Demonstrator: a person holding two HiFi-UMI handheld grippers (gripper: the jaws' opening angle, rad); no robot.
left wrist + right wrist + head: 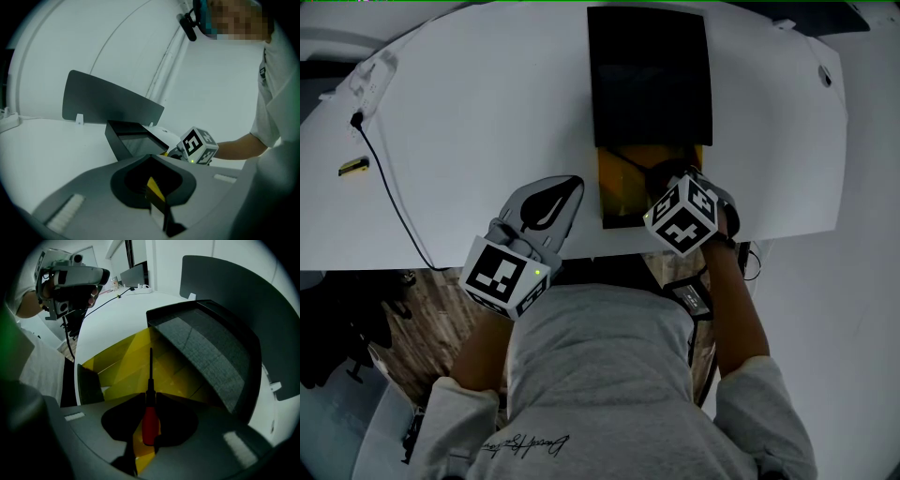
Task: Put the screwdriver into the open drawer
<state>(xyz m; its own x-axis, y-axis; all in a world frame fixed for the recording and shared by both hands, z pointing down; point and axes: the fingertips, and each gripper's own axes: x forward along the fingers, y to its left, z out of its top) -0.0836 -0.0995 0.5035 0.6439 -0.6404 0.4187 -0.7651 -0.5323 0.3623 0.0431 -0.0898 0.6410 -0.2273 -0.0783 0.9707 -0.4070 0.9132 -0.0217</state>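
Observation:
The screwdriver (pixel 149 423) has a red handle and a thin dark shaft. My right gripper (pixel 150 397) is shut on the handle, and the shaft points down into the open yellow drawer (pixel 122 364). In the head view this gripper (pixel 673 187) hangs over the drawer (pixel 623 183), which is pulled out of a black cabinet (pixel 649 75) toward the table's front edge. My left gripper (pixel 570 187) rests on the white table (pixel 469 122) left of the drawer, its jaws together and holding nothing. From the left gripper view I see the cabinet (pixel 131 138) and the right gripper's marker cube (pixel 199 145).
A black cable (pixel 389 187) runs across the left of the table from a white power strip (pixel 370 75). A small yellow and black object (pixel 353 167) lies near the left edge. A dark upright panel (pixel 112 103) stands behind the cabinet.

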